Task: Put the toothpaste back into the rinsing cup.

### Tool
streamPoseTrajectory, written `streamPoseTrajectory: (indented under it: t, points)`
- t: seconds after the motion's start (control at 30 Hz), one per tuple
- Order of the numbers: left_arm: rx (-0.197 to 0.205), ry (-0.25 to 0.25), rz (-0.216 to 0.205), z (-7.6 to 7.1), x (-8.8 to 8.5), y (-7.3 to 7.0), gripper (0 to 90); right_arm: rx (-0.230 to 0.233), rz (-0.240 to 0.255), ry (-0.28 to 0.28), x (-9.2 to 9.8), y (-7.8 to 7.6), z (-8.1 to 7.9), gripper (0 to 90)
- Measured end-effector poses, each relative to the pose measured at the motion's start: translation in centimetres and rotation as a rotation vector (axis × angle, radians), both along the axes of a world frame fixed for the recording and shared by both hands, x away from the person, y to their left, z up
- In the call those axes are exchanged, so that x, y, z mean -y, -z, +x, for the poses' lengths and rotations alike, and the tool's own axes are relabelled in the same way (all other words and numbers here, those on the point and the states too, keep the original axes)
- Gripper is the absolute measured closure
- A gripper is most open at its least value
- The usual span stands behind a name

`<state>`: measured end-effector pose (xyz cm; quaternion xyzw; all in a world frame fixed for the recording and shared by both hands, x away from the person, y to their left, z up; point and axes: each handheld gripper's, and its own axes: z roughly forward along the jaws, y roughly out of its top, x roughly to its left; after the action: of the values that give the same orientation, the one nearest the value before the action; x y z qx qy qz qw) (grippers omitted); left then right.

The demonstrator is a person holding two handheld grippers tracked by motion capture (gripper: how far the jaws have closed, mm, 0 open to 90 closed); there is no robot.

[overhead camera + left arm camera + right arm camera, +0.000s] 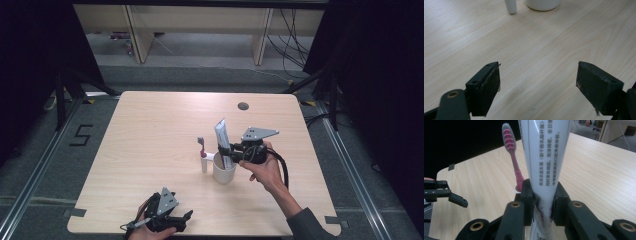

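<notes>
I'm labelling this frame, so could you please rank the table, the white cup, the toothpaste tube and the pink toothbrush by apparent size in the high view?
1. Table, largest by far.
2. Toothpaste tube and white cup: too close to rank, since the tube's lower part is hidden in the cup and behind the right gripper.
3. Pink toothbrush, slimmest.

"5" on floor; Chinese on tube

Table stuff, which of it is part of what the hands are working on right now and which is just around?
In the job:
- toothpaste tube, clamped upright in the right gripper
- white cup under the tube
- pink toothbrush, standing by the cup

Just around:
- left gripper, fingers open, idle at the near edge
- table
- cable hole
</notes>
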<state>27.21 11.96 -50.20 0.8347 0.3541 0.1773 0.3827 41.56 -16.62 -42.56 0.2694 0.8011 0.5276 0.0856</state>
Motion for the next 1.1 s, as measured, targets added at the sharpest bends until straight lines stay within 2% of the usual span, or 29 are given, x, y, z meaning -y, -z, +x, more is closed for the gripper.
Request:
streamPoseTrajectory:
  t: [0.07,0.1,0.17,0.2,0.23,0.27,0.3,0.33,0.37,0.4,0.47,0.5,0.53,0.6,0.63,0.67,0.7,0.87,0.9,0.97,1.03,1.07,1.1]
  points:
    - [0.003,-0.009,-0.016,0.0,0.1,0.1,19.0,0.007,-0.018,-0.004,0.1,0.2,0.1,75.7]
    - [-0.001,0.007,0.025,0.0,-0.1,-0.1,19.0,-0.007,-0.017,-0.008,0.0,0.4,0.0,75.7]
    - [0.003,-0.017,-0.034,-0.1,0.3,0.1,19.0,0.021,-0.023,-0.005,0.0,0.6,0.1,75.7]
    - [0.0,-0.013,-0.021,0.0,0.2,0.1,19.0,-0.006,-0.022,-0.009,0.0,0.7,-0.1,75.7]
    - [0.001,-0.012,-0.02,-0.1,0.2,0.1,19.0,-0.001,-0.013,-0.026,-0.1,0.9,0.1,75.6]
    - [-0.002,0.009,0.021,0.0,-0.1,-0.1,19.0,-0.034,-0.011,-0.004,-0.2,0.9,-0.2,75.6]
    - [-0.001,0.006,0.019,0.0,-0.1,0.0,19.0,-0.004,-0.026,-0.015,0.0,1.0,0.1,75.6]
    - [-0.002,0.0,-0.003,0.0,0.1,0.0,19.0,-0.002,-0.036,-0.004,0.0,1.0,0.0,75.6]
    - [0.001,-0.005,-0.016,0.0,0.2,0.1,19.0,-0.031,-0.025,0.0,0.0,1.0,-0.1,75.6]
    - [-0.003,0.005,0.004,0.0,0.1,0.0,19.0,-0.008,-0.033,-0.007,0.1,1.1,0.0,75.6]
    - [-0.007,0.0,0.001,-0.1,0.1,0.0,19.0,-0.023,-0.022,-0.013,0.0,1.4,0.0,75.5]
    - [-0.001,0.002,-0.003,-0.1,0.1,0.1,19.0,-0.024,-0.039,0.001,0.0,1.3,-0.1,75.5]
    - [0.001,0.002,-0.006,0.0,0.1,0.1,19.0,0.004,-0.049,-0.008,0.1,1.4,0.1,75.5]
    - [0.0,-0.001,-0.003,-0.1,0.1,0.1,19.0,-0.019,-0.029,-0.018,-0.1,1.6,0.1,75.5]
    - [-0.005,0.001,0.006,-0.1,0.1,0.0,19.0,0.001,-0.043,-0.009,0.0,1.6,0.1,75.5]
    - [-0.001,0.002,-0.002,-0.1,0.1,0.1,19.0,-0.026,-0.03,-0.009,-0.1,1.6,0.0,75.4]
    - [0.0,0.004,0.0,0.0,0.1,0.0,19.0,-0.019,-0.042,-0.007,-0.1,1.5,0.0,75.4]
    - [0.002,0.001,-0.006,0.0,0.2,0.1,19.0,-0.018,-0.035,-0.019,-0.2,1.9,0.1,75.3]
    - [0.002,0.007,-0.009,0.0,0.2,0.1,19.0,-0.028,-0.043,0.0,-0.2,1.8,-0.1,75.2]
    - [-0.002,0.001,-0.002,-0.1,0.2,0.1,19.0,-0.024,-0.047,0.001,-0.2,2.0,0.0,75.2]
    - [0.0,0.003,-0.006,0.0,0.2,0.1,19.0,0.009,-0.054,-0.005,-0.2,2.1,0.2,75.1]
    - [0.002,0.002,-0.008,0.0,0.2,0.1,19.0,-0.02,-0.042,-0.014,-0.2,2.2,0.1,75.1]
    - [-0.003,0.008,-0.003,0.0,0.1,0.1,19.0,-0.001,-0.044,-0.009,-0.2,2.2,0.2,75.1]
